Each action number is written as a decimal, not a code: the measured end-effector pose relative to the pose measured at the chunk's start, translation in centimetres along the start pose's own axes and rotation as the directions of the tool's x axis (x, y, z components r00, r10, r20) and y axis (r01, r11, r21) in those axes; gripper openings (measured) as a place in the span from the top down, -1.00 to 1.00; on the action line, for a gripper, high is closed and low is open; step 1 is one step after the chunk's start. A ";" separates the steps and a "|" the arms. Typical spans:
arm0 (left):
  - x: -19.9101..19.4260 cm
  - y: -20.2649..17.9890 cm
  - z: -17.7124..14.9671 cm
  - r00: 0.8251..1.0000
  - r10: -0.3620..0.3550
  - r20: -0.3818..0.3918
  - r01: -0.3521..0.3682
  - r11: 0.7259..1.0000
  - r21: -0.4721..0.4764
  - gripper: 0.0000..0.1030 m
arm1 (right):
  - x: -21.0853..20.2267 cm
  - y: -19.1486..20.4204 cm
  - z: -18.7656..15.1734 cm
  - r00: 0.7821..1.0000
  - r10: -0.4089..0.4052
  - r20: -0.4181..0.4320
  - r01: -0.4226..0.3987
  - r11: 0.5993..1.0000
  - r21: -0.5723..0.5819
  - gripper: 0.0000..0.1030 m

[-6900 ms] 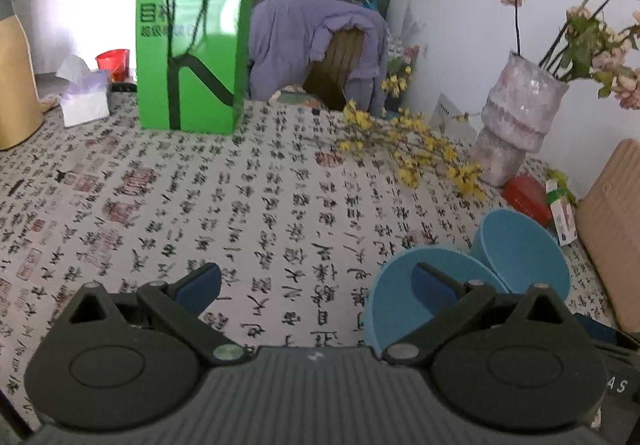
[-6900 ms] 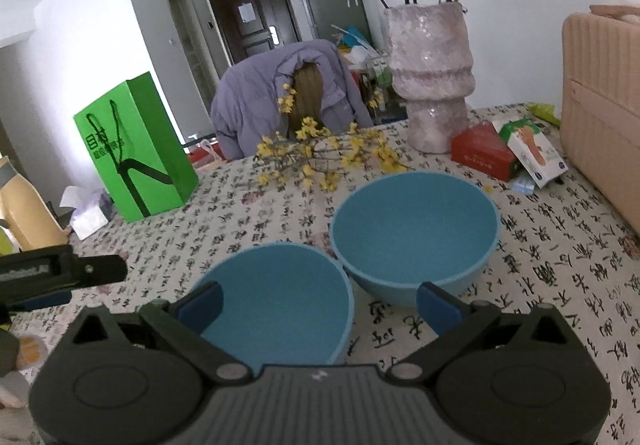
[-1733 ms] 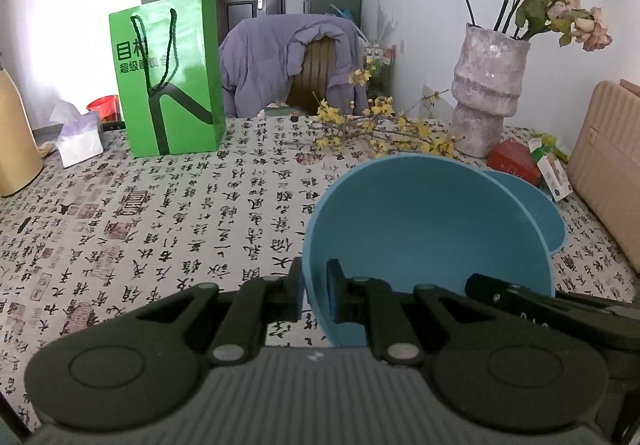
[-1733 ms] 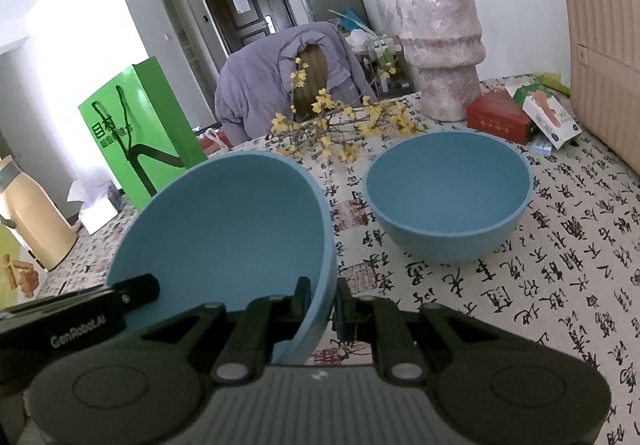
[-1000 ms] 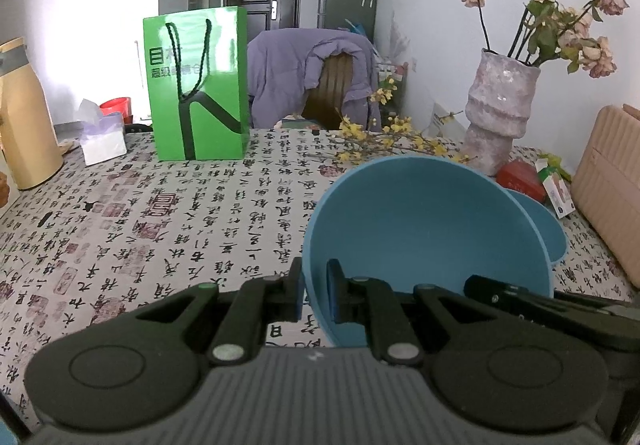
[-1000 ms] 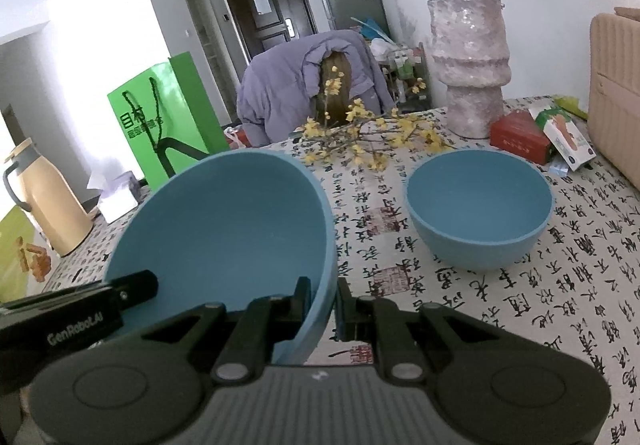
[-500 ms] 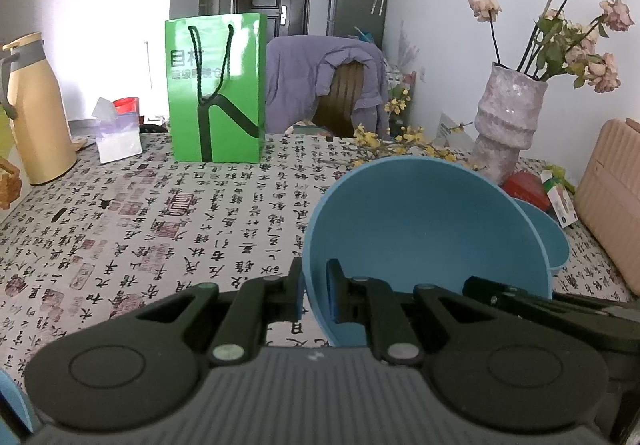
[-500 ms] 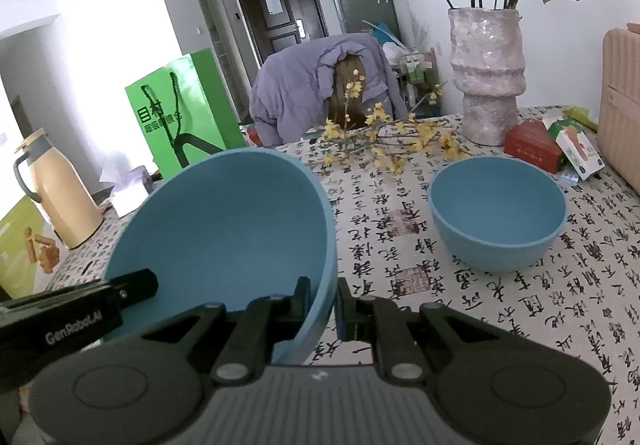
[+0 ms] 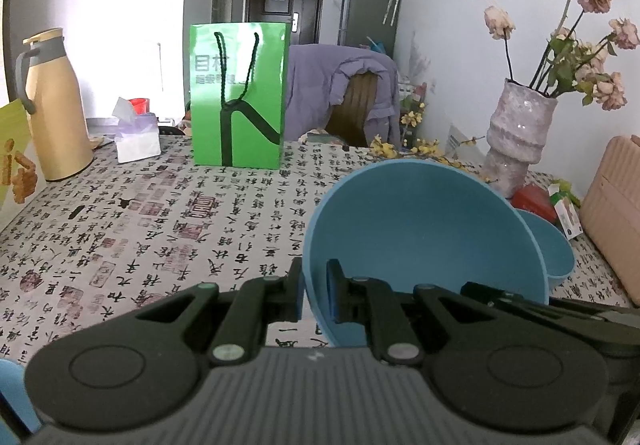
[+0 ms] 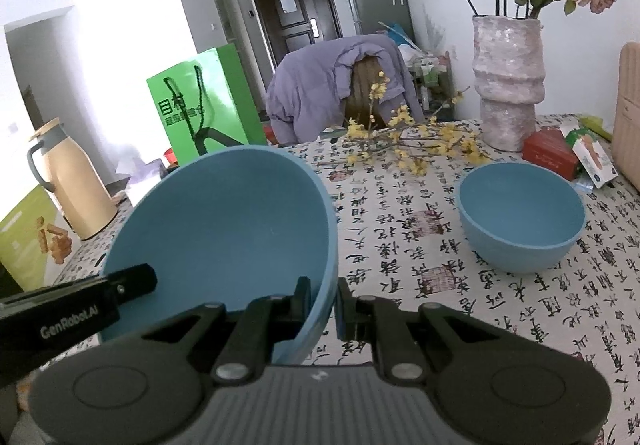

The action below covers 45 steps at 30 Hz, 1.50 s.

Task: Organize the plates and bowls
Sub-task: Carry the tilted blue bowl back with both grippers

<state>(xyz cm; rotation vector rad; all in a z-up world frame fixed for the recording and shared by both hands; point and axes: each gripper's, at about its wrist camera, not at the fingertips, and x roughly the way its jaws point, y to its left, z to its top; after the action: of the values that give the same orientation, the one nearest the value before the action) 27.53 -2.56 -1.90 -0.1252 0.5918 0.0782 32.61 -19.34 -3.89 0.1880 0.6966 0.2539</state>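
A large blue bowl (image 9: 420,237) hangs tilted above the printed tablecloth, held by both grippers. My left gripper (image 9: 314,287) is shut on its left rim, one pad inside the wall and one outside. In the right wrist view the same bowl (image 10: 224,221) fills the left, and my right gripper (image 10: 324,301) is shut on its right rim. A second blue bowl (image 10: 520,217) stands upright on the table to the right, apart from the held one. In the left wrist view that second bowl (image 9: 552,249) is mostly hidden behind the held bowl.
A green paper bag (image 9: 238,97), a tan flask (image 9: 52,105) and a tissue pack (image 9: 136,133) stand at the far left. A vase of dried flowers (image 10: 508,81), yellow twigs (image 10: 404,149), small boxes (image 10: 552,151) and a pink case (image 9: 616,213) crowd the right. A blue edge (image 9: 12,393) shows bottom left.
Both grippers, still shut on the held bowl, have drawn back and to the left. The second bowl looks smaller and farther right, and the tan flask has come further into view.
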 end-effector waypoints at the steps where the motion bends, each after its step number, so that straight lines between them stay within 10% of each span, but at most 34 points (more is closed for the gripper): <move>1: -0.1 0.2 0.0 1.000 0.001 0.001 -0.001 1.000 -0.002 0.78 | 0.0 0.2 0.0 1.000 0.002 -0.001 -0.002 1.000 -0.002 0.77; 45: -4.6 7.3 -1.5 0.997 0.063 0.041 -0.059 0.994 -0.089 0.78 | -0.9 7.5 -1.8 0.996 0.090 -0.028 -0.092 0.991 -0.093 0.77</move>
<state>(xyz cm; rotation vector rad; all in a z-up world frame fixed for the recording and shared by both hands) 22.10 4.28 -1.21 -0.1899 0.5482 0.1657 29.57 -12.34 -2.79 0.1268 0.6992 0.3761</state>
